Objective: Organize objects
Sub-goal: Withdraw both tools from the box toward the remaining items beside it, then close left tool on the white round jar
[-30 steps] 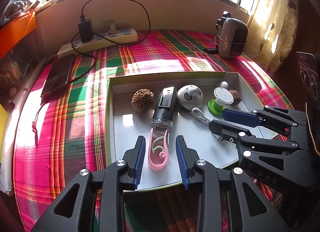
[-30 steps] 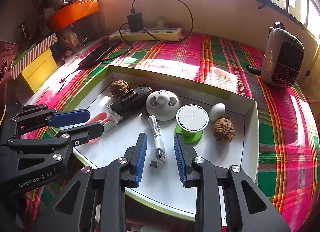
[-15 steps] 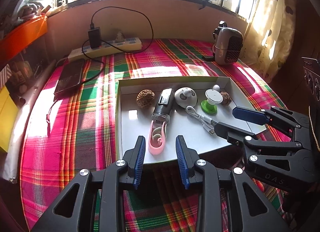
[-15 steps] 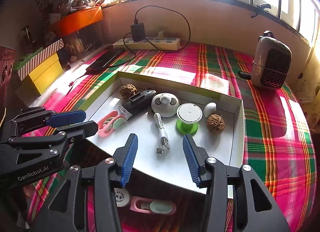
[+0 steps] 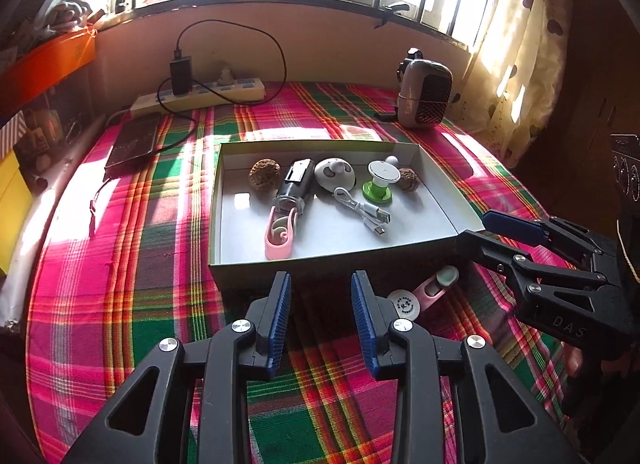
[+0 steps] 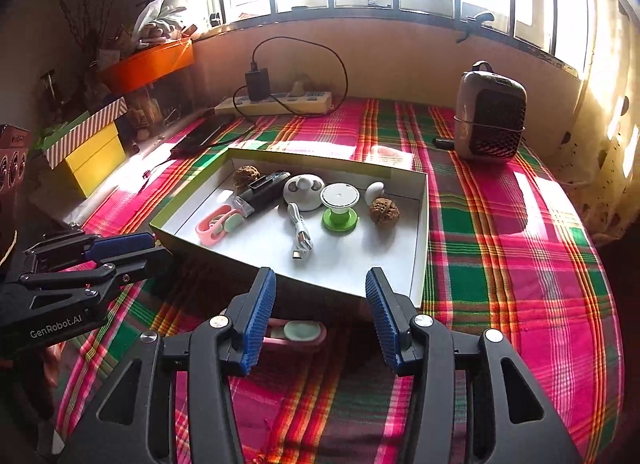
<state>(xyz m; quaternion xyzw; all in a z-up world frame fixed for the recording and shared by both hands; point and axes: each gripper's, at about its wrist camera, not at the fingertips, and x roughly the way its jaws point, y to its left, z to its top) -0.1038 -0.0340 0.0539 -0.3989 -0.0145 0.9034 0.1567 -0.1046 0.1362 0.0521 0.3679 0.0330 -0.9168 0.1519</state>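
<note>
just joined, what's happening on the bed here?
A person is sorting small items into a white cardboard tray on a plaid cloth. Both the left hand-held gripper and the right hand-held gripper are open and empty, held near the tray's front edge. The tray already holds two walnuts, a black device, a pink clip, a USB cable and a green-based stand. Another pink clip and a round white disc lie outside the tray.

left wrist: near edge of plaid-clothed table (image 5: pixel 120 264), facing window, angled down | right wrist: same edge, further right | shared: white tray (image 5: pixel 440 192), power strip (image 6: pixel 280 102)
</note>
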